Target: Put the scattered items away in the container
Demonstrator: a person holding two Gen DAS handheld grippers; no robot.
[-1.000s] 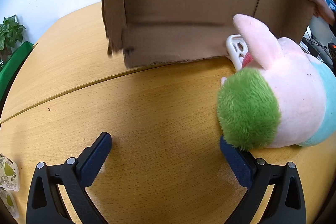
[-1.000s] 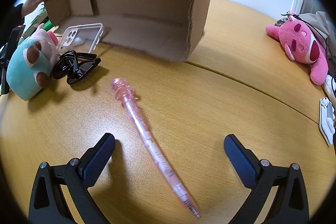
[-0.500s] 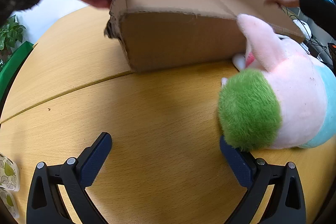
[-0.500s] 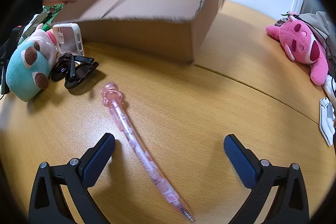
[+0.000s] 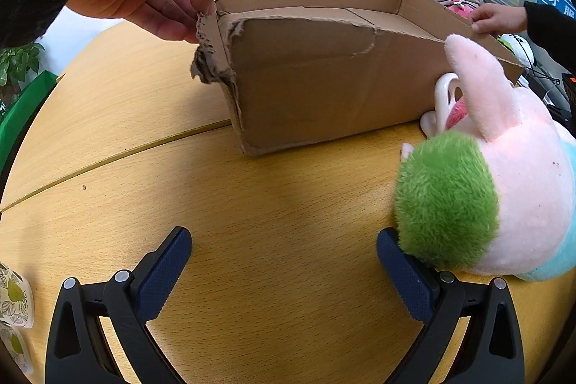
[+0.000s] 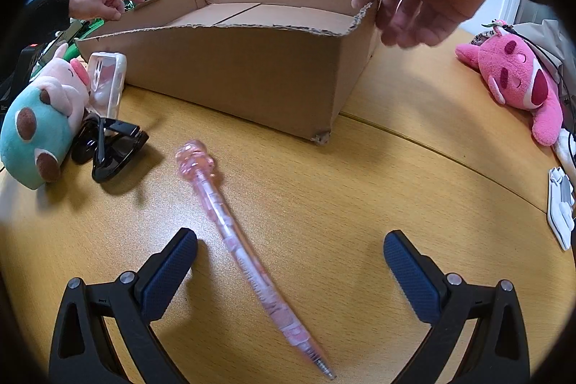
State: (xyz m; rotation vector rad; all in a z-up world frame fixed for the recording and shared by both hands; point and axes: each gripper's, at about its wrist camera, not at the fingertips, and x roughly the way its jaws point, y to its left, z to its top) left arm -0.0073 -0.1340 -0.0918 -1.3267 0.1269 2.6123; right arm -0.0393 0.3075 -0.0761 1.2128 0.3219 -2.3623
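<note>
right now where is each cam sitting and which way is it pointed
Left wrist: on the left gripper, low over the table, facing the cardboard box and plush toy; both open fingers show.
Right wrist: on the right gripper, facing the pink pen, sunglasses and box; both open fingers show.
Shared: box, plush, phone case.

Plain brown cardboard box [image 6: 237, 74] on a honey-yellow wood-grain table [image 6: 360, 204]. Translucent pink pen [image 6: 248, 247] at 6 o'clock; glossy black sunglasses [image 6: 108, 146] at 9 o'clock. Plush toy [image 5: 504, 189] coloured pink, green and pale teal, with brown spots. Gripper pads [image 6: 169, 272] textured navy blue.
</note>
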